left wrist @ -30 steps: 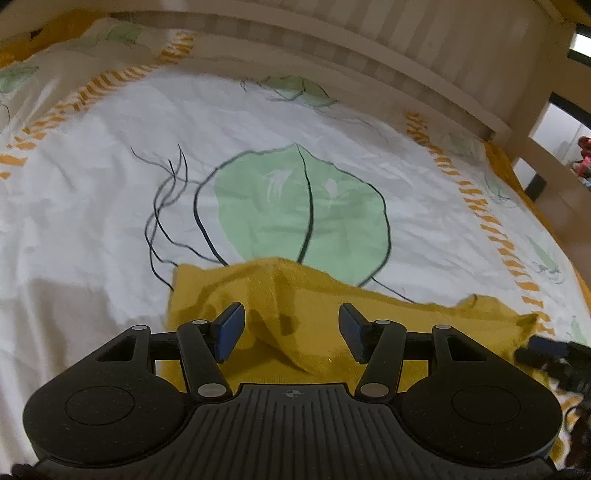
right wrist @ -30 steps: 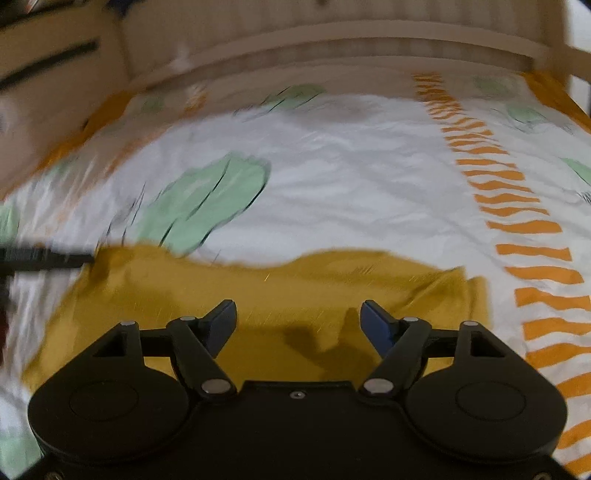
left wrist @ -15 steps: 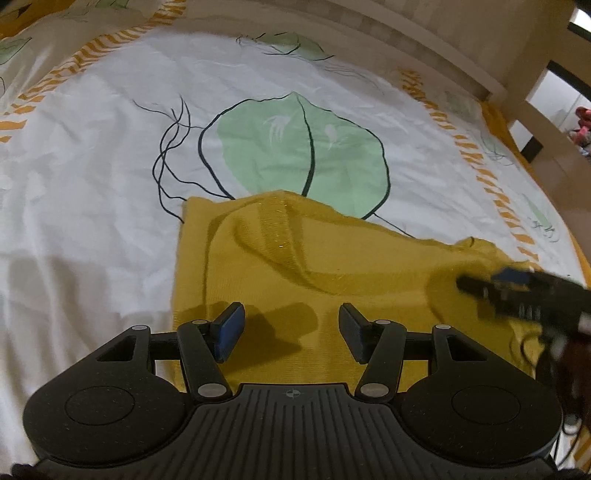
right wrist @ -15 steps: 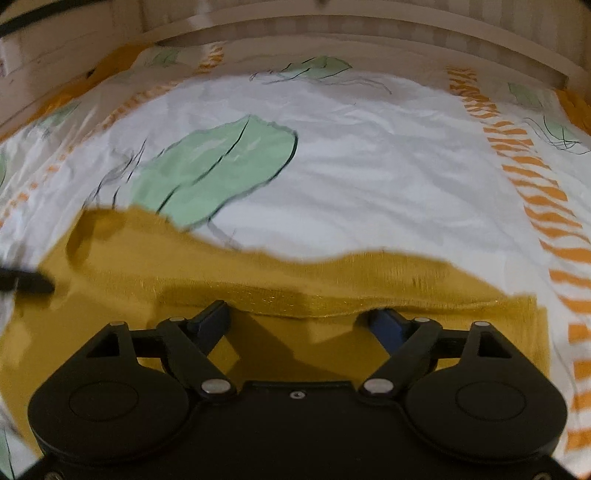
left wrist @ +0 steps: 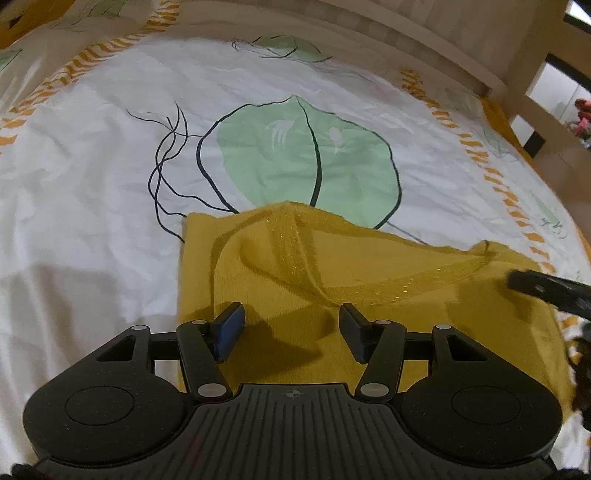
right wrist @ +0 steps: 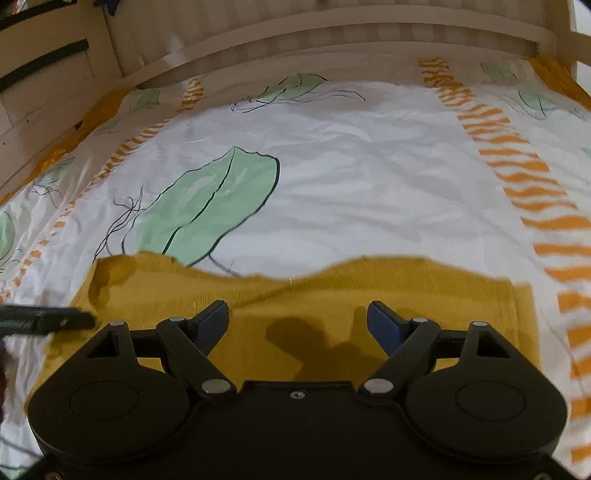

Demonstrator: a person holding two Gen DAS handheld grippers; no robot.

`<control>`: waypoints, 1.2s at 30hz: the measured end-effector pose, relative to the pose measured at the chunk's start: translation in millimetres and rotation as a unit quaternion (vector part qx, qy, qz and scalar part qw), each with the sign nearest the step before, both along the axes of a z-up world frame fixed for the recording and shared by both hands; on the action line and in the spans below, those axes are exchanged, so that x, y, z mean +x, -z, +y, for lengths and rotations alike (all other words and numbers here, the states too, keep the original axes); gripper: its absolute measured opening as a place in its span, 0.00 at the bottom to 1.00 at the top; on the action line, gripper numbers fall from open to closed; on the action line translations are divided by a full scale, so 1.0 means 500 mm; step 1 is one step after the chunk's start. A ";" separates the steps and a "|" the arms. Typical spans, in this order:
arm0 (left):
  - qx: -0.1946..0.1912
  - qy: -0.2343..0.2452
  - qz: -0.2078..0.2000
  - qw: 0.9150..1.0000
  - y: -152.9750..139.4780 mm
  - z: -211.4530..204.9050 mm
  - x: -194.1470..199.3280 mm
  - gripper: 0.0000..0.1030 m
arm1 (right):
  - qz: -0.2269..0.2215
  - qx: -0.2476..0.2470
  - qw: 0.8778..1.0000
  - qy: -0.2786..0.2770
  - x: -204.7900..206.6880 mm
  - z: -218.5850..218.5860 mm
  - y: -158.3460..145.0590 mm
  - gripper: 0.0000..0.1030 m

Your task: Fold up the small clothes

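Observation:
A mustard-yellow knitted garment (left wrist: 369, 258) with a glittery band (left wrist: 402, 286) lies spread on the bed sheet. My left gripper (left wrist: 291, 326) hovers open just above its near left part, with only flat cloth below the gap. At the right edge of the left wrist view a dark finger of the right gripper (left wrist: 546, 288) reaches over the garment. In the right wrist view the garment (right wrist: 332, 291) stretches across below my right gripper (right wrist: 297, 321), which stands wide open with nothing pinched. A finger of the left gripper (right wrist: 44, 319) shows at the far left.
The sheet (left wrist: 92, 177) is white with a large green leaf print (left wrist: 306, 162) and orange dashed stripes (right wrist: 517, 158). A pale wooden bed rail (right wrist: 332, 33) runs along the far side, and a wooden post (left wrist: 532, 66) stands at the far right.
The garment, bunched up between the left fingers a second ago, now lies flatter. The fold draped over the right fingertips is gone, and the right jaws have widened.

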State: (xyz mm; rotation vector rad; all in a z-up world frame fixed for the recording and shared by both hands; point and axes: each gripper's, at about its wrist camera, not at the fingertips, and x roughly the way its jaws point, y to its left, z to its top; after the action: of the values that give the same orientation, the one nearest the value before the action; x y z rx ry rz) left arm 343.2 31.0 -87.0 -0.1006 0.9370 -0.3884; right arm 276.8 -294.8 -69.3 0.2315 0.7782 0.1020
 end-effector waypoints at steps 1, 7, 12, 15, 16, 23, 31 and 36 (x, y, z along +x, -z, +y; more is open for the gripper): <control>0.001 0.002 0.000 1.000 0.003 -0.002 0.003 0.53 | -0.001 0.004 1.000 0.002 -0.013 -0.007 0.000 0.82; -0.014 -0.007 -0.017 1.000 0.012 0.001 0.036 0.53 | -0.008 0.010 1.000 0.017 -0.078 -0.041 0.000 0.82; -0.064 -0.046 -0.003 0.997 0.022 0.034 0.070 0.53 | -0.009 0.023 0.999 0.028 -0.105 -0.057 0.002 0.82; -0.098 -0.066 0.006 0.993 0.021 0.052 0.076 0.53 | -0.014 0.015 1.000 0.022 -0.103 -0.052 0.002 0.82; -0.101 -0.070 0.005 0.992 0.018 0.054 0.075 0.53 | -0.015 0.009 1.000 0.016 -0.105 -0.048 0.004 0.82; -0.060 -0.053 -0.014 0.997 -0.016 0.044 0.051 0.54 | -0.012 0.011 1.000 -0.009 -0.106 -0.031 0.011 0.83; -0.029 0.102 -0.022 0.994 -0.047 -0.021 -0.011 0.54 | -0.019 0.034 0.999 -0.001 -0.106 -0.048 0.001 0.83; -0.051 0.123 0.015 0.991 0.012 -0.062 0.000 0.54 | -0.029 0.046 0.998 0.004 -0.109 -0.056 -0.014 0.84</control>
State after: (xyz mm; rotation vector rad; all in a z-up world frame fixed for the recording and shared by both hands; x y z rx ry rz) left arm 343.0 -0.1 -92.9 -0.0850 0.9622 -0.6643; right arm 222.1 -322.8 -62.3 0.3181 0.7150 0.1364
